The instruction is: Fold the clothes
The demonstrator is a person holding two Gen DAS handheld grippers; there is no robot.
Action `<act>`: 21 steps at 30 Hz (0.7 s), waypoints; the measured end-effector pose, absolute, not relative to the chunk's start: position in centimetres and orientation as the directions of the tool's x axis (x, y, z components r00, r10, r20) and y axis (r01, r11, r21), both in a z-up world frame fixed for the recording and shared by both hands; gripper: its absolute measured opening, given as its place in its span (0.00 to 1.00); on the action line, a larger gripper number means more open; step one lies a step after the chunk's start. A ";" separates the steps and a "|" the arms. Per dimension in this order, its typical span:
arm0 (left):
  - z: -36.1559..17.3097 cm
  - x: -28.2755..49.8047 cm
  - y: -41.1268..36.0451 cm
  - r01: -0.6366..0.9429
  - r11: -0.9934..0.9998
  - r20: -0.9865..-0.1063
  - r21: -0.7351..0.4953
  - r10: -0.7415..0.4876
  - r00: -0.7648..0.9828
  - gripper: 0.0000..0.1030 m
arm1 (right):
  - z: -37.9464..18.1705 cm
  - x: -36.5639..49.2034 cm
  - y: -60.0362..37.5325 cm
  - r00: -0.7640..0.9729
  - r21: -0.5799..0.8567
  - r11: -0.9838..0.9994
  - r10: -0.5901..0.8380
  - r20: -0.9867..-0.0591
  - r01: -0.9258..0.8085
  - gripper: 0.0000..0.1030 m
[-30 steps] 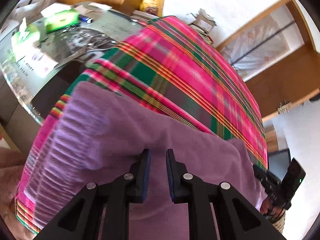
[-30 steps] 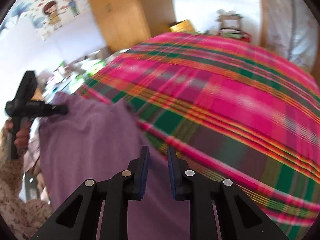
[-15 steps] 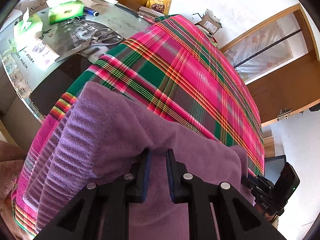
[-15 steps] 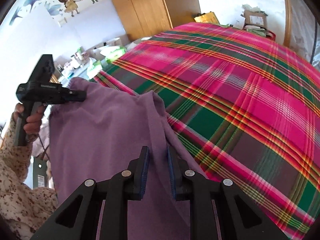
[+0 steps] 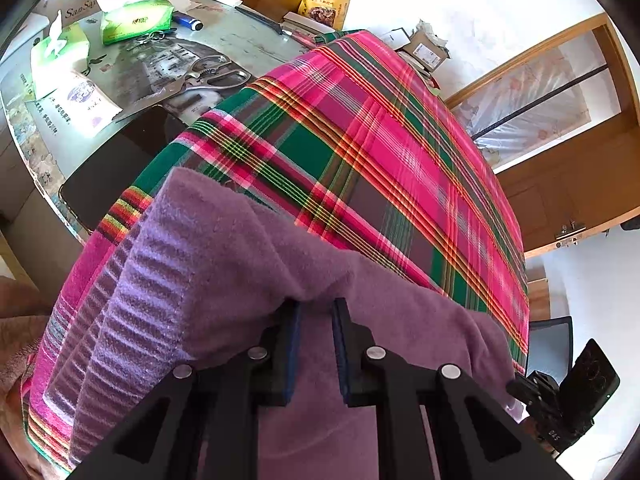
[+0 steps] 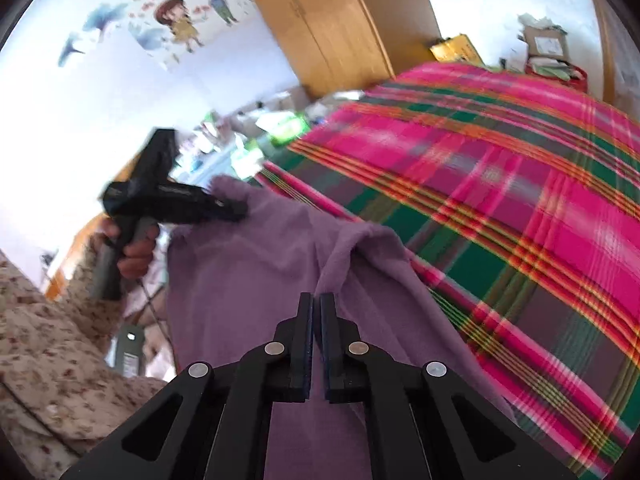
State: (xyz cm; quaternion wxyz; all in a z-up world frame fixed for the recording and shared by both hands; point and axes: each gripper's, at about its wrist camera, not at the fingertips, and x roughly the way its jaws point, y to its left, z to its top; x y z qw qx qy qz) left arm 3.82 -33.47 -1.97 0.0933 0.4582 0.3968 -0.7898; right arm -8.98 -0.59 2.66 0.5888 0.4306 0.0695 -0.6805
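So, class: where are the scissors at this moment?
In the left wrist view, upper left: the scissors lie on the grey table, just beyond the plaid sheet's edge.

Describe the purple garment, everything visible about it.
The purple garment looks like soft, fleecy knit, with a ribbed band along its left side. It hangs bunched, lifted at the near edge of the pink and green plaid cloth, its top draped against it. The right gripper has its jaws shut on a gathered fold; the left gripper holds the upper edge, jaws slightly apart. No print shows.

Home bedroom: plaid bedspread [image 5: 400, 152], wardrobe [image 6: 328, 28], cartoon wall stickers [image 6: 180, 16].
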 end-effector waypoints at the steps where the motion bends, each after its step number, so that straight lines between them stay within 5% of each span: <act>1: -2.0 3.8 -33.5 0.512 -0.665 -0.797 -0.544 0.217 -0.564 0.15 | 2.8 -9.1 -0.5 0.078 0.425 -0.284 -0.748 -0.659 0.860 0.04; 10: -2.1 3.9 -33.6 0.518 -0.655 -0.794 -0.550 0.217 -0.568 0.15 | 2.8 -12.0 -0.5 0.042 0.354 -0.324 -0.682 -0.730 0.877 0.13; 13: -2.1 3.9 -33.7 0.520 -0.652 -0.793 -0.552 0.218 -0.569 0.15 | 2.6 -13.9 -1.0 -0.030 0.283 -0.375 -0.646 -0.762 0.883 0.29; 21: -2.1 4.0 -33.7 0.527 -0.642 -0.791 -0.557 0.216 -0.572 0.15 | 0.5 -13.4 -4.6 -0.047 0.117 -0.267 -0.538 -0.841 0.957 0.30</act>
